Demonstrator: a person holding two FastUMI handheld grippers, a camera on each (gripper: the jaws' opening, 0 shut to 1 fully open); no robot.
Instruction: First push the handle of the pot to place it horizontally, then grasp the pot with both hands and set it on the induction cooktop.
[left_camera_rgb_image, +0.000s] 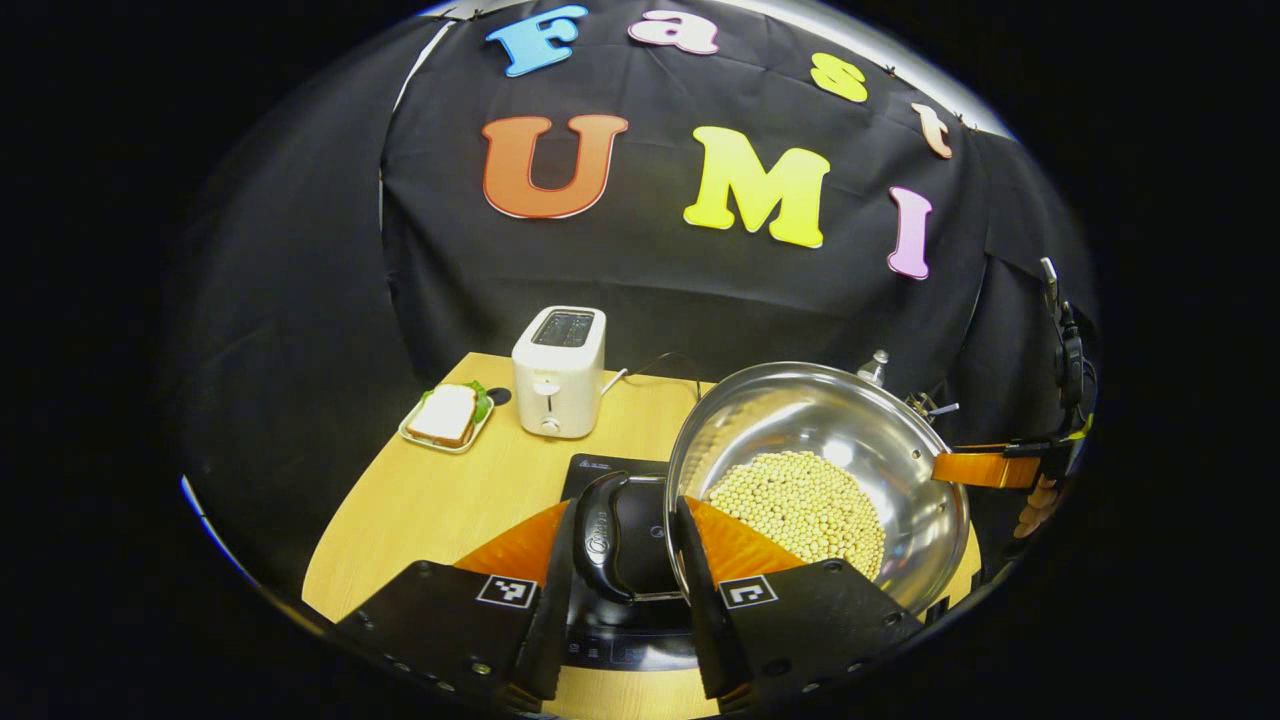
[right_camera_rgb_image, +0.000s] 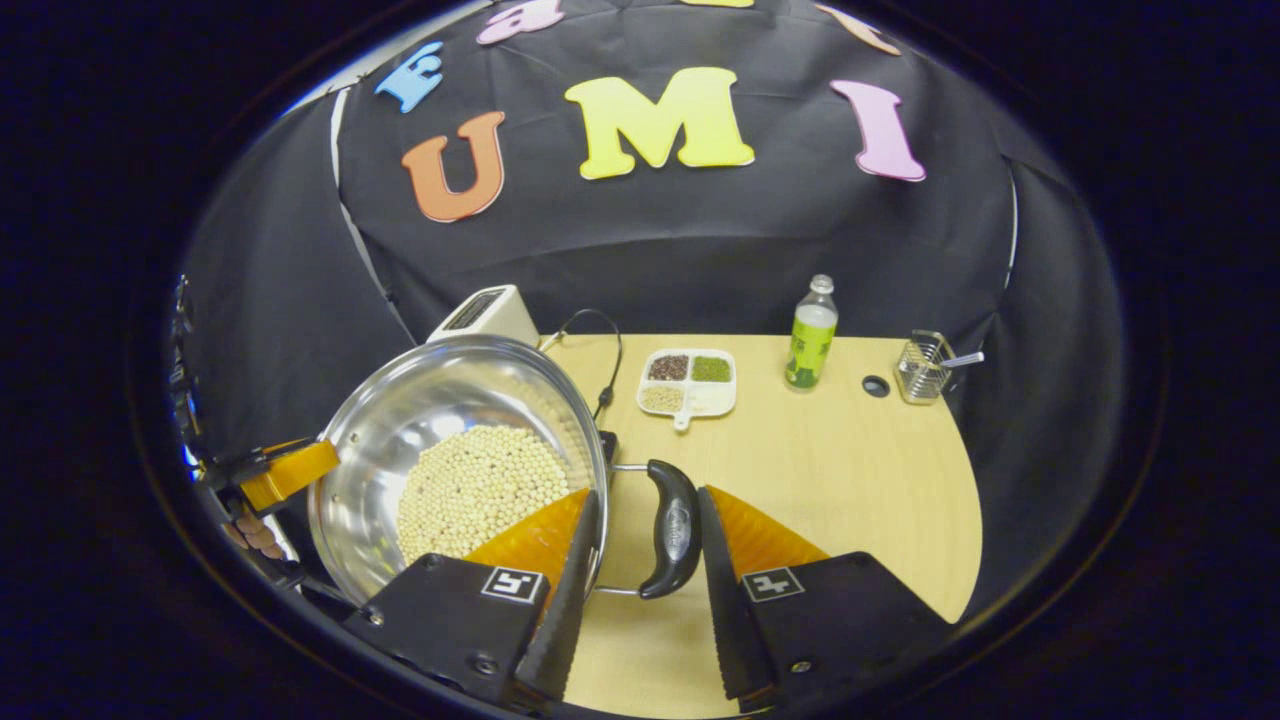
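A steel pot (left_camera_rgb_image: 830, 425) holding soybeans (left_camera_rgb_image: 800, 505) hangs between both grippers, over the right part of the black induction cooktop (left_camera_rgb_image: 600, 468). My left gripper (left_camera_rgb_image: 630, 505) is shut across one black side handle (left_camera_rgb_image: 603, 540) and the rim: one finger sits outside the handle, the other inside the pot wall. My right gripper (right_camera_rgb_image: 648, 495) clamps the opposite black handle (right_camera_rgb_image: 672, 525) and the pot (right_camera_rgb_image: 440, 410) rim the same way. Each view also shows the far gripper's orange finger, the right gripper (left_camera_rgb_image: 990, 468) and the left gripper (right_camera_rgb_image: 285, 470), at the pot's far rim.
On the wooden table (right_camera_rgb_image: 850, 480) stand a white toaster (left_camera_rgb_image: 558, 370) and a plate with a sandwich (left_camera_rgb_image: 445, 418) at the back left. A sectioned dish of grains (right_camera_rgb_image: 688, 382), a green bottle (right_camera_rgb_image: 812, 335) and a wire basket (right_camera_rgb_image: 925, 368) sit at the back right.
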